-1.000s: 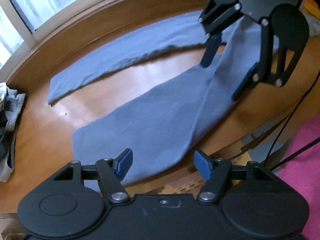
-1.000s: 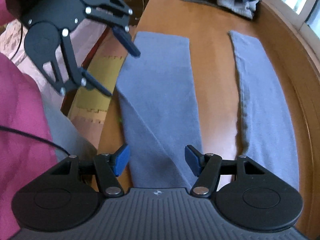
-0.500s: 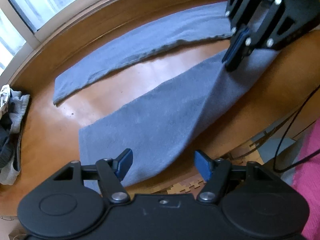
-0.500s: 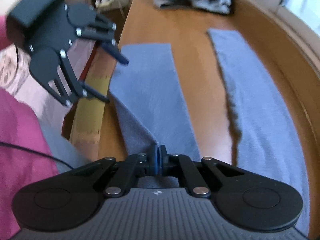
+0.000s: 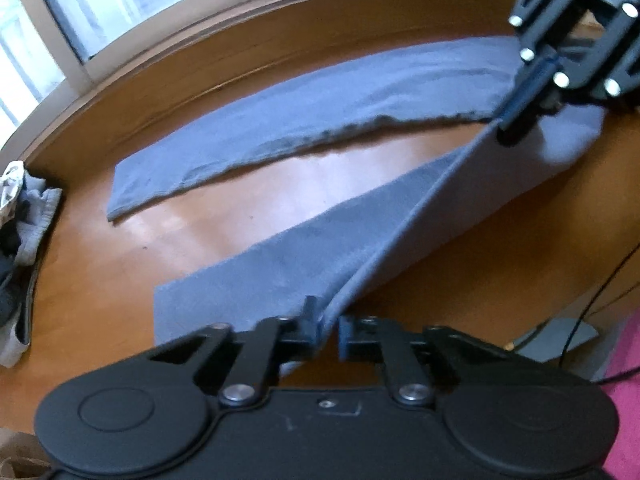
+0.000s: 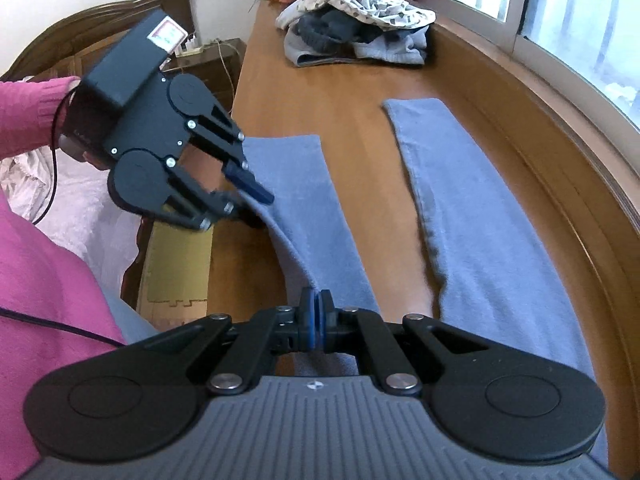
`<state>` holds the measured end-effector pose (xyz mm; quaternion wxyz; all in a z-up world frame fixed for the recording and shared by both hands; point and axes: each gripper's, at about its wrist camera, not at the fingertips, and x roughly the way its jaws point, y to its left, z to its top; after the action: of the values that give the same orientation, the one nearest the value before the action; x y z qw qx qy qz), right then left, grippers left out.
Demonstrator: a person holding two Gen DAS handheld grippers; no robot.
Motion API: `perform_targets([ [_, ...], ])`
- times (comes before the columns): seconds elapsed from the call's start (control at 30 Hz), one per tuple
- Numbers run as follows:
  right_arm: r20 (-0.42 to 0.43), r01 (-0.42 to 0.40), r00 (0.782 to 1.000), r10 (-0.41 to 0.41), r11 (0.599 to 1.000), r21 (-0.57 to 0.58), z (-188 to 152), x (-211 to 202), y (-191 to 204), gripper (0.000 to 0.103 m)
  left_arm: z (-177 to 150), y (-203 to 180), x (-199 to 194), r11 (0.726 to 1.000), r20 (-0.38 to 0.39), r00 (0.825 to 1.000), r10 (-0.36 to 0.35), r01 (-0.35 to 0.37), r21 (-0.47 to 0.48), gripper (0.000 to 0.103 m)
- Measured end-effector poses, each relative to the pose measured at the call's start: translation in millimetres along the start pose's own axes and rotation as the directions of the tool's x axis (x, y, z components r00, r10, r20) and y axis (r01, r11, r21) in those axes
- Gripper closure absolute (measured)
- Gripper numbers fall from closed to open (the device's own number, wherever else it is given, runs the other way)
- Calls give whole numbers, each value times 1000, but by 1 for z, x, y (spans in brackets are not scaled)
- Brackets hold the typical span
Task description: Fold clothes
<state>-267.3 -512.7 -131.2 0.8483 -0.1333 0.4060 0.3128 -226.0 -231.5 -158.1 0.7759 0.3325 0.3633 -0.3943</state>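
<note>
Between the left gripper's (image 5: 328, 326) fingers, spread wide a second ago, the near trouser leg's (image 6: 308, 200) edge is now nearly clamped; the right gripper (image 6: 316, 316) is shut on it, so lifting can be started.

you're holding soft, matt blue fleecy cloth (image 5: 304, 264), its surface slightly napped. the table (image 6: 360, 92) is varnished wood with a glossy sheen. both grippers, left (image 5: 328, 326) and right (image 6: 316, 316), are matt black plastic with shiny metal pivot pins.
</note>
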Motion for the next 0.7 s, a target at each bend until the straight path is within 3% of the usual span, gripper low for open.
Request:
perform_targets([
  [0.17,29,30,999,-30,999,18,-4,-8,-2,102,11,-4,-18,998,49,996,68,-68,-2,101],
  [0.4,147,102,983,-110,993,65,0,-25,-10,102,37,7,-33,989,108,983,148,-143,-47,101],
  [0.57,236,184,951,-200,979,91,6,-37,-15,102,63,24,-38,986,159,973,169,-165,-40,101],
  [0.7,281,249,920,-275,960,124,20,-37,0,102,93,49,-33,984,212,963,169,-178,24,101],
])
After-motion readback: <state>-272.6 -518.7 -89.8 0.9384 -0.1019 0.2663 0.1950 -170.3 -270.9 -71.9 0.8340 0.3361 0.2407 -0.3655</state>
